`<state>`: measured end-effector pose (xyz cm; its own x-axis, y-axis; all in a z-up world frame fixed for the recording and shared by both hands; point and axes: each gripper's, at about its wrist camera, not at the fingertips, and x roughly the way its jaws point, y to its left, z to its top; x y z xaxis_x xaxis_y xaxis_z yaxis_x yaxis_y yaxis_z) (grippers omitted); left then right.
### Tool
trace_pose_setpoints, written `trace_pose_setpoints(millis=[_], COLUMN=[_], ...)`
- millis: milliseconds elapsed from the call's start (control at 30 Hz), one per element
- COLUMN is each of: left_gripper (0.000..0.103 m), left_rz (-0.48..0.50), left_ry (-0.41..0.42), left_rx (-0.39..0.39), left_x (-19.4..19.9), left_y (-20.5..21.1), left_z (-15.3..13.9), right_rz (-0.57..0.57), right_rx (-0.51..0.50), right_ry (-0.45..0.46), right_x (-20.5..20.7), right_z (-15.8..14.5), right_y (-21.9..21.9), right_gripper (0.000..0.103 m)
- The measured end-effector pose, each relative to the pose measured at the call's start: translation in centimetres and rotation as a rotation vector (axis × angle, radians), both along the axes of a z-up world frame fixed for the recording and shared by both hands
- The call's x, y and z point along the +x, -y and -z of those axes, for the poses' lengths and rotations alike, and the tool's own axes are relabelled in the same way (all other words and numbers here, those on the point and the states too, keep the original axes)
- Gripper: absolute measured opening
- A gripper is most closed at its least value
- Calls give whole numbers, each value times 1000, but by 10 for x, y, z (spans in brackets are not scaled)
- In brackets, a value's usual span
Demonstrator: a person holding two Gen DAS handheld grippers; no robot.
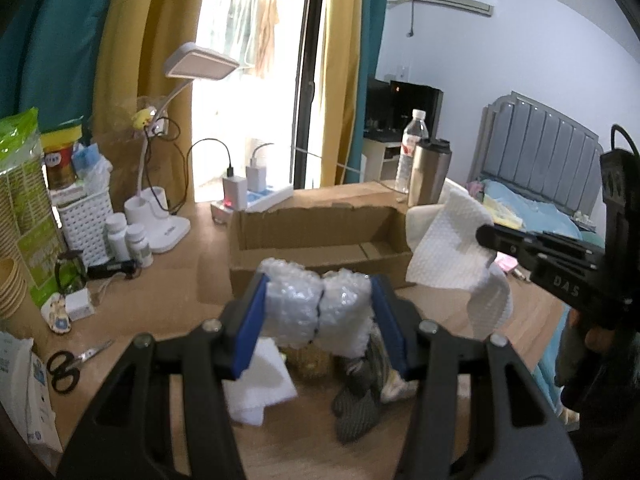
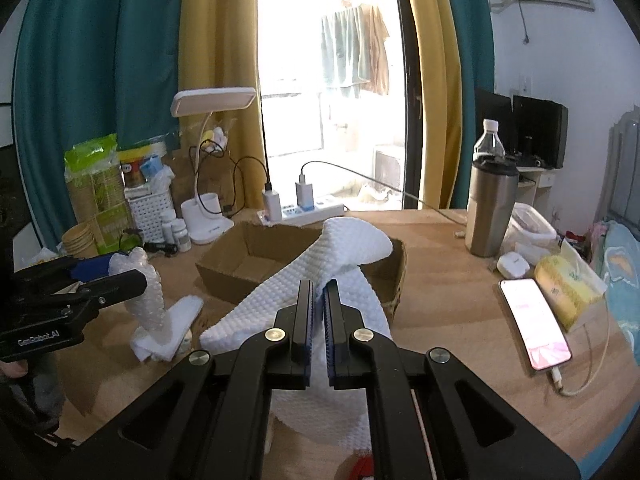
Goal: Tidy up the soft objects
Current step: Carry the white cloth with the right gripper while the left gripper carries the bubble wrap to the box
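Left gripper (image 1: 318, 312) half-open, pads clamped on bubble wrap wad (image 1: 316, 304), lifted above desk (image 1: 192, 312), just short of cardboard box (image 1: 320, 236). Right gripper (image 2: 318, 328) pinched nearly shut on white waffle-textured cloth (image 2: 344, 248), cloth draping over box's near wall. Both items look light, soft, compressible; wrap likely slick and springy, so grip mid-bundle. Cloth limp, trails below jaws; hold near bunched fold. More soft pieces on desk: folded white cloth (image 1: 260, 380), grey knit item (image 1: 356, 408).

White dimpled waffle-weave cloth (image 2: 344, 248) and clear-white bubble wrap (image 1: 316, 304), both pinched between blue pads. Plain brown cardboard box (image 1: 320, 232) at 12 o'clock, teal and mustard curtains (image 2: 120, 60) behind.
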<state>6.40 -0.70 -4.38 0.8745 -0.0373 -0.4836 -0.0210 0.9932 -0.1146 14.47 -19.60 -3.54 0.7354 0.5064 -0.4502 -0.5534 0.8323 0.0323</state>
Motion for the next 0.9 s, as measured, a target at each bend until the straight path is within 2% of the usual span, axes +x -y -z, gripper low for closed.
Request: trace_pose_setpoints(millis=[567, 900], left_gripper=[54, 54], left_rz=[3, -4], left_ry=[23, 10], left_rx=[-5, -3], left_x=[54, 88], left_y=[-2, -5], left_z=[-22, -24], right_rz=[-32, -50], right_rx=[31, 35], right_ry=[63, 42], right_x=[48, 82], right_z=[-25, -18], right_y=[-19, -29], right_gripper=[6, 6])
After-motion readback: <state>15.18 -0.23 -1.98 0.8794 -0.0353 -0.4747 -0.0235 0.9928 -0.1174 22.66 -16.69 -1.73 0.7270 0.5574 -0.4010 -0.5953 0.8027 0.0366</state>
